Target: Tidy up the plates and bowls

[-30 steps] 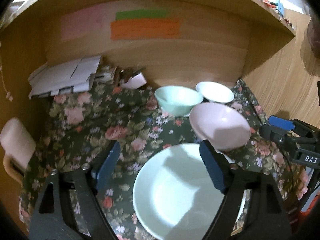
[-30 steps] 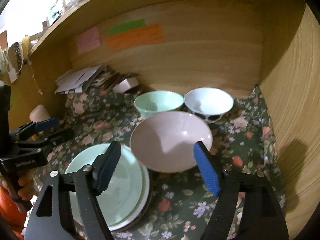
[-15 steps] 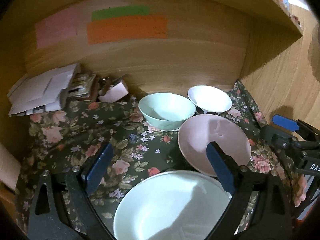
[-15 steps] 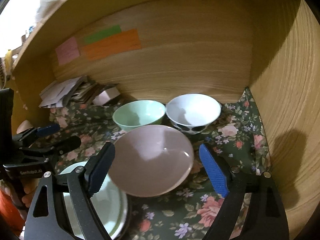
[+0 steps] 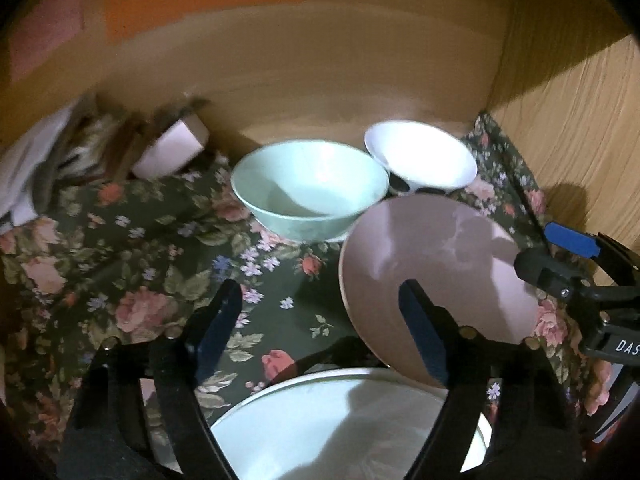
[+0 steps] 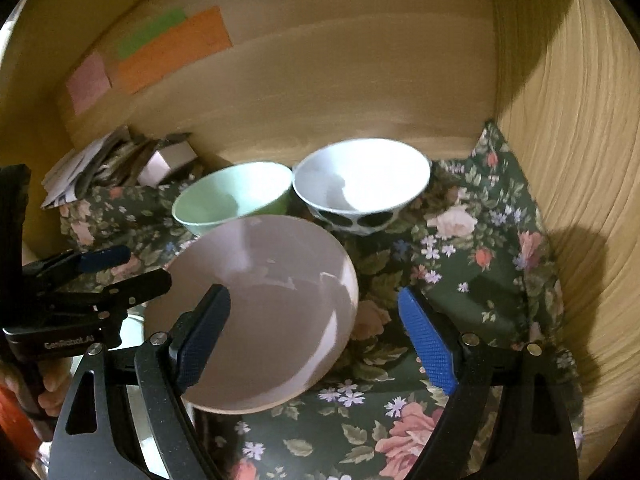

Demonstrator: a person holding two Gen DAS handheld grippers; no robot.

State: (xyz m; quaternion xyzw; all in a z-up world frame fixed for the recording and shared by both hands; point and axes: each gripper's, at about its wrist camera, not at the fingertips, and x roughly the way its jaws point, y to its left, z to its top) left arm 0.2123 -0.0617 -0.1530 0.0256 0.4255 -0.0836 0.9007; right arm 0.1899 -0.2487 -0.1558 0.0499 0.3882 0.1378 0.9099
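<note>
Inside the wooden cupboard, on a flowered cloth (image 6: 480, 280), the crockery stands as follows: a green bowl (image 6: 224, 200) and a white bowl (image 6: 360, 176) with dark spots sit side by side against the back wall. A pink bowl (image 6: 272, 280) lies in front of them, tilted, with its near left edge beside a pale plate (image 5: 340, 420) at the front. Whether the pink bowl leans on that plate cannot be told. The left gripper (image 5: 318, 292) has just been closing its jaws, yet they stand well apart; the pink bowl's left rim falls between them, and no pad is seen pressing on it. The right gripper (image 6: 312, 294) has just been opening and stands wide, one finger over the bowl's inside and the other clear of its right rim, so nothing is held. Judgement on handling: the pink bowl appears rigid, smooth and glossy, of moderate weight, hence slippery under the pads and liable to chip against the plate or its neighbours. The sound place to hold it is the rim wall, one finger inside and one outside, squarely across its thickness. The sloping wall may let the pads slide upward, so a deep bite is advisable.
</note>
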